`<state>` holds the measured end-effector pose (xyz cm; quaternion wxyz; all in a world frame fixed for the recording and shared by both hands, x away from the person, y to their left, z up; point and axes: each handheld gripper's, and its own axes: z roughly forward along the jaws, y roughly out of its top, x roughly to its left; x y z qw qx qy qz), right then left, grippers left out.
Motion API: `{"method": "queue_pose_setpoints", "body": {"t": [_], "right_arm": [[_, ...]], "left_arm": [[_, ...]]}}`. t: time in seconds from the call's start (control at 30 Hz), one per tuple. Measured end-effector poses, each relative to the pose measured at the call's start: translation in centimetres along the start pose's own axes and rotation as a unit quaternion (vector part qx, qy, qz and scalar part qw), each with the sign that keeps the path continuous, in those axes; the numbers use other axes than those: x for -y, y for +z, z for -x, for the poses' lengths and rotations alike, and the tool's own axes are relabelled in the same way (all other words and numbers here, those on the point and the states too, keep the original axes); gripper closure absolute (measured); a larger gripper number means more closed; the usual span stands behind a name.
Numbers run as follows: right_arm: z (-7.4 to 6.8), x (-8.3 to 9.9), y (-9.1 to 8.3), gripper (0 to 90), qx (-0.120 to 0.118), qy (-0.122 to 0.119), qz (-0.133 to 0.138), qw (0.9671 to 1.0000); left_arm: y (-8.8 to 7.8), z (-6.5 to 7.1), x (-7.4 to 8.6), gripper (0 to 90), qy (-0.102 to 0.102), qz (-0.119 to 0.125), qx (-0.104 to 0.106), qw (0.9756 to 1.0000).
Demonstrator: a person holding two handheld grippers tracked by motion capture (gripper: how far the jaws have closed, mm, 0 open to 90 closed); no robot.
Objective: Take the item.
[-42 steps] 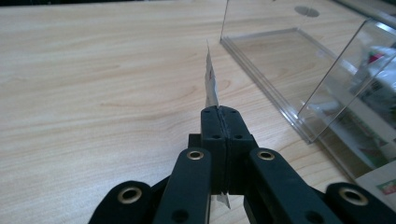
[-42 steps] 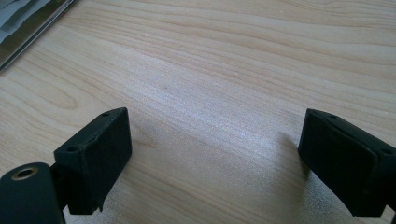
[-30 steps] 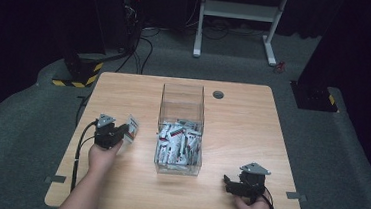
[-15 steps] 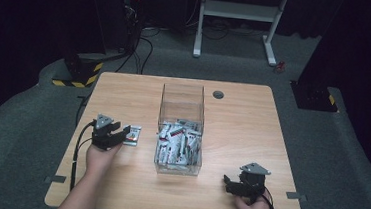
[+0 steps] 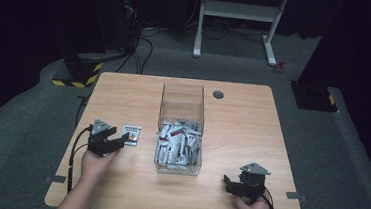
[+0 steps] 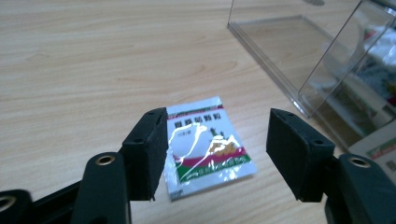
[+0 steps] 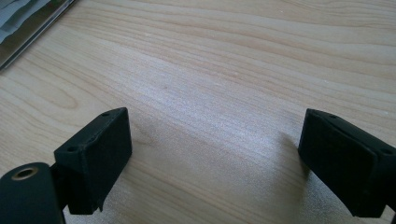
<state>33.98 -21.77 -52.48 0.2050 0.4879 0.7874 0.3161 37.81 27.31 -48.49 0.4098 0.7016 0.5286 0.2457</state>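
One packet (image 6: pixel 205 140) lies out near the worktop's (image 5: pixel 252 120) left edge between the left gripper's (image 6: pixel 217 154) released fingers; many remain in the box (image 5: pixel 179 134); right gripper (image 7: pixel 215 163) spread, empty.

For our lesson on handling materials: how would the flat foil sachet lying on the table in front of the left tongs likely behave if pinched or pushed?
The sachet looks thin and creased, so it would probably flop and bend when lifted. Its glossy film may slip between the open left tongs. Lying flat on the table, it should slide, not roll.
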Motion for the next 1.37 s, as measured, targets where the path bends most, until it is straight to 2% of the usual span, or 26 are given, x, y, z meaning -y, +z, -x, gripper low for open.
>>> {"method": "queue_pose_setpoints", "body": {"t": [0.27,0.43,0.57,0.73,0.9,0.93,0.97,1.07,1.1,1.37], "right_arm": [[0.0,0.0,0.0,9.4,0.0,0.001,-0.001,1.0],[0.0,0.0,0.0,9.3,0.0,0.001,-0.001,1.0],[0.0,0.0,0.0,9.4,0.0,0.001,-0.001,1.0],[0.0,0.0,0.0,9.4,0.0,0.001,-0.001,1.0],[0.0,0.0,0.0,9.4,0.0,0.002,-0.001,1.0],[0.0,0.0,0.0,9.4,0.0,0.003,-0.001,1.0],[0.0,0.0,0.0,9.4,0.0,0.003,-0.001,1.0],[0.0,0.0,0.0,9.4,0.001,0.003,-0.001,1.0],[0.0,0.0,0.0,9.4,0.0,0.003,-0.001,1.0],[-0.1,0.0,0.0,9.4,0.0,0.004,-0.001,1.0]], "left_arm": [[-1.0,0.3,1.9,36.2,-0.01,-0.012,0.017,0.9997],[-1.5,1.0,3.2,36.4,0.005,-0.024,0.031,0.9992],[-1.9,1.7,4.1,36.0,0.009,-0.035,0.043,0.9984],[-2.3,2.6,5.2,35.0,0.033,-0.054,0.051,0.9967],[-2.4,2.9,6.6,30.7,0.045,-0.078,0.058,0.9943],[-2.3,2.8,6.7,28.8,0.04,-0.08,0.062,0.994],[-2.2,2.8,6.6,27.2,0.04,-0.081,0.061,0.9941],[-1.9,3.7,6.6,24.5,0.08,-0.088,0.04,0.9921],[-1.8,3.9,6.6,23.1,0.087,-0.091,0.038,0.9913],[-1.9,3.9,6.7,23.3,0.087,-0.089,0.04,0.9914]]}}
